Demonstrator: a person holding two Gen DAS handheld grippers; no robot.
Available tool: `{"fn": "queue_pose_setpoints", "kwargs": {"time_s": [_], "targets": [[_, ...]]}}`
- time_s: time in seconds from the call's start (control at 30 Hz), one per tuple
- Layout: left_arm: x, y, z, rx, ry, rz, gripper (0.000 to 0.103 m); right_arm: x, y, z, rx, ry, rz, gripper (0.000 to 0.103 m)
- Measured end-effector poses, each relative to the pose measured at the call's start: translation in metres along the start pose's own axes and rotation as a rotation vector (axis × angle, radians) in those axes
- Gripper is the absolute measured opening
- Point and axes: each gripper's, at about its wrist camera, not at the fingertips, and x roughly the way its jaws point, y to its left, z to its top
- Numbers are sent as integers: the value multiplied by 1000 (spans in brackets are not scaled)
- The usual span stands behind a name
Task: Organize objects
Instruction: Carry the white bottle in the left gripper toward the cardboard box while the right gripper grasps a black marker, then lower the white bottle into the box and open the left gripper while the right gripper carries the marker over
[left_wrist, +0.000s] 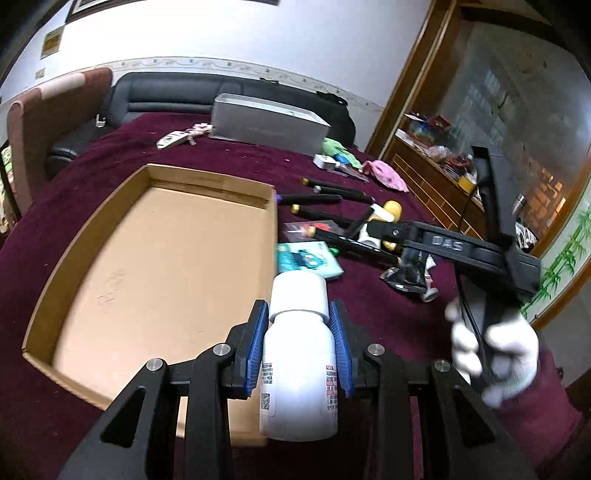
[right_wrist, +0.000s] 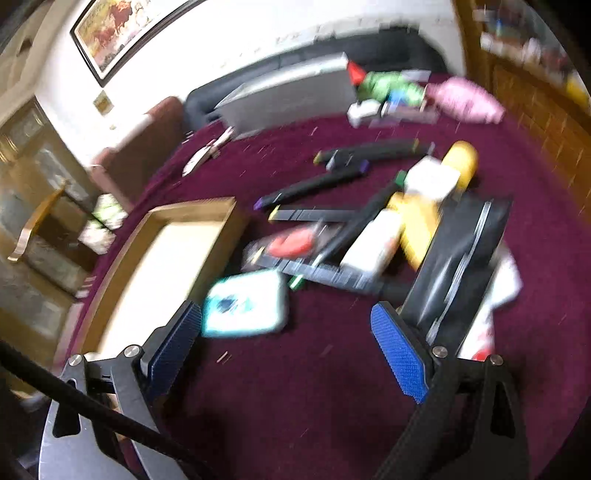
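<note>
Clamped between my left gripper's (left_wrist: 299, 332) blue pads, the white bottle (left_wrist: 298, 354) hangs at the cardboard tray's (left_wrist: 48, 295) near edge, ready to go in, while my right gripper (right_wrist: 295, 354) gapes empty over the clutter

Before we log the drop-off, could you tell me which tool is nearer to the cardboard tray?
Left. The left tool, shut on the white bottle, hangs over the cardboard tray's near corner; the right tool, open, hovers over cloth beside it.
</note>
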Motion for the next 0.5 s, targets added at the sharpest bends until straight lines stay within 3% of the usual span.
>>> {"fn": "queue_pose_setpoints", "kwargs": {"time_s": [0.07, 0.27, 0.43, 0.5], "targets": [[-1, 8, -1, -10, 0, 7, 29, 6, 10, 8, -129, -10, -95, 94], [-2, 30, -1, -49, -16, 13, 29, 45, 30, 0, -463, 149, -245, 61], [1, 40, -2, -68, -8, 18, 29, 68, 28, -4, -531, 201, -311, 33], [2, 39, -3, -65, -8, 17, 29, 74, 28, -2, -523, 225, -299, 28]]}}
